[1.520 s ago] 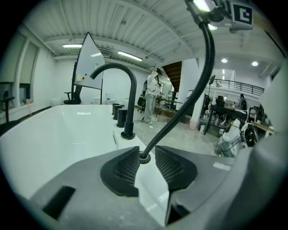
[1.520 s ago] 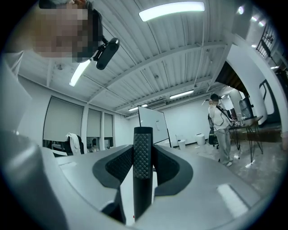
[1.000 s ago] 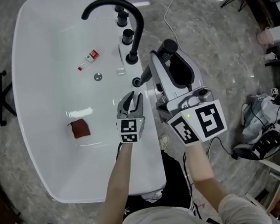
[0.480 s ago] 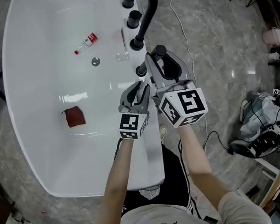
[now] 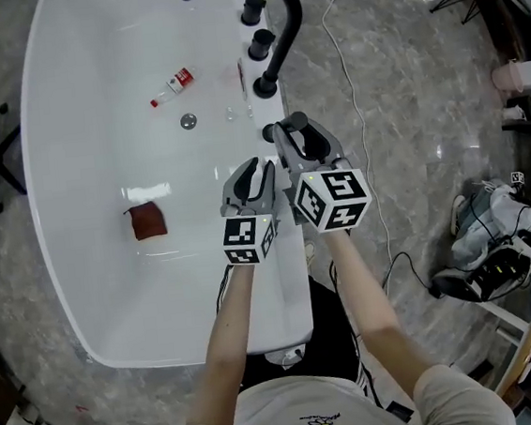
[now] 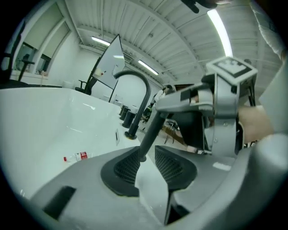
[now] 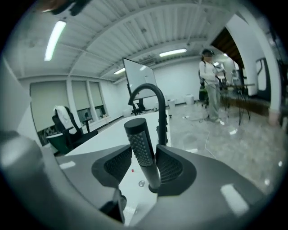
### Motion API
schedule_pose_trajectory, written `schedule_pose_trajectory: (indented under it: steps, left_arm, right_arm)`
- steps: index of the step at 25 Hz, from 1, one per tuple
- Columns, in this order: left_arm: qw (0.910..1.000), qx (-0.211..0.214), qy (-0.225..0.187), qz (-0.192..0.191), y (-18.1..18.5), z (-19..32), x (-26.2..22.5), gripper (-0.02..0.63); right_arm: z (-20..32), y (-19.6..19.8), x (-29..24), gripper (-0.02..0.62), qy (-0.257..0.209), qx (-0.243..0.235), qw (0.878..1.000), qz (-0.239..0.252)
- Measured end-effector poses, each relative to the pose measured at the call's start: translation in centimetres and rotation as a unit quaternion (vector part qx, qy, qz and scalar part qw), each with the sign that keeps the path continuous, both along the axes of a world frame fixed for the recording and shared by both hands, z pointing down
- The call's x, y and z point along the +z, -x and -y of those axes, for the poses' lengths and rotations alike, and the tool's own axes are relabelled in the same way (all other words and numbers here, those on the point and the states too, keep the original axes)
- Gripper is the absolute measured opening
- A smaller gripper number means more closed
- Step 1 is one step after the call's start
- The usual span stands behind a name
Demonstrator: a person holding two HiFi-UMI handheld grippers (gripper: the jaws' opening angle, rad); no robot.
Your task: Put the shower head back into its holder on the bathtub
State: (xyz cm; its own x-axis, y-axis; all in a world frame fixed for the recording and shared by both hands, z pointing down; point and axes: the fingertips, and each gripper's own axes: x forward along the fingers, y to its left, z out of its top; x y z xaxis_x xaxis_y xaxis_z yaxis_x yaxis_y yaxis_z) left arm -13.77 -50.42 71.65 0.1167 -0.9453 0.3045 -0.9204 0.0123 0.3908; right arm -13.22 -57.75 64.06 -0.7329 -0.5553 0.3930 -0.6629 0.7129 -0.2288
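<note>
The black shower head [image 7: 141, 148] is a knobbly wand, standing tilted between my right gripper's [image 7: 143, 158] pads, which are shut on it. Its lower end sits in the round holder [image 7: 154, 184] on the white bathtub's rim [image 5: 291, 280]. In the head view my right gripper [image 5: 291, 143] is over the holder [image 5: 270, 134], just in front of the black arched faucet [image 5: 278, 17]. My left gripper [image 5: 254, 175] hovers beside it over the rim, open. In the left gripper view the wand [image 6: 149, 132] shows beyond the empty left gripper [image 6: 146, 164].
Two black knobs [image 5: 262, 42] stand on the rim by the faucet. In the tub lie a small bottle [image 5: 172, 86], a red-brown cloth [image 5: 148, 221] and the drain [image 5: 188, 121]. A cable [image 5: 348, 57] crosses the marble floor; gear [image 5: 490, 240] sits at right. A person [image 7: 211, 85] stands far off.
My right gripper has come down with the shower head from above the rim to the holder beside the faucet. My left gripper stayed close by, open.
</note>
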Motion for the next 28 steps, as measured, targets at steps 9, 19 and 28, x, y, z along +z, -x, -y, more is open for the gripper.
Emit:
schedule_pose_trajectory:
  steps: [9, 19, 28]
  left_arm:
    - [0.9917, -0.073, -0.105, -0.007, 2.6, -11.0, -17.6, 0.014]
    - [0.9717, 0.004, -0.234, -0.032, 2.0, -25.5, -36.9, -0.002]
    - [0.9722, 0.023, -0.224, 0.063, -1.2, -38.4, -40.1, -0.002]
  right_arm:
    - [-11.1, -6.1, -13.4, 0.047, 0.010, 0.100, 0.994, 0.050]
    - [-28.0, -8.0, -28.9, -0.002, -0.041, 0.127, 0.984, 0.121]
    - [-42.5, -9.5, -30.7, -0.002, -0.073, 0.048, 0.987, 0.133]
